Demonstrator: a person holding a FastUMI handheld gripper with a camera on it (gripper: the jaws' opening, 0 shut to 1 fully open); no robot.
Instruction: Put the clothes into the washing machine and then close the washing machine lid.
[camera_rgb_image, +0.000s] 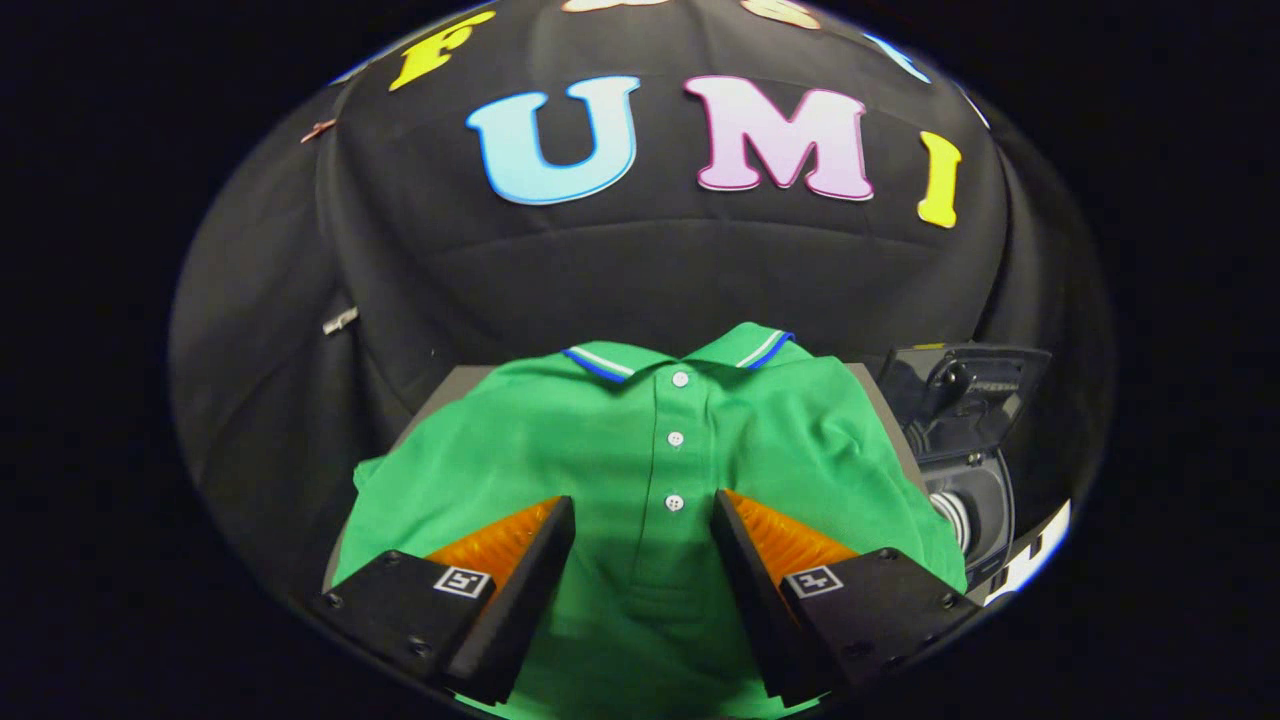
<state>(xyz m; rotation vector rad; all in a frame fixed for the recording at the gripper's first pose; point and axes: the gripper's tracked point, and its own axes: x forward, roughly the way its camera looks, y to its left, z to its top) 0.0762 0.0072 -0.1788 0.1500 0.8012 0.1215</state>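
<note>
Tongs (643, 515) spread open over flat green polo shirt (640, 450), collar pointing away, washing machine (965, 450) beside

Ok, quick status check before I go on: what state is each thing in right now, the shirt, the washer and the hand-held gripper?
Green polo shirt: spread flat on the table, front up, collar away from the fingers, buttoned, not yet lifted.
Washing machine: beside the shirt, lid raised open.
Hand-held gripper: open, fingers apart over the shirt's button placket, not pressing on it.
Table: mostly covered by the shirt.
</note>
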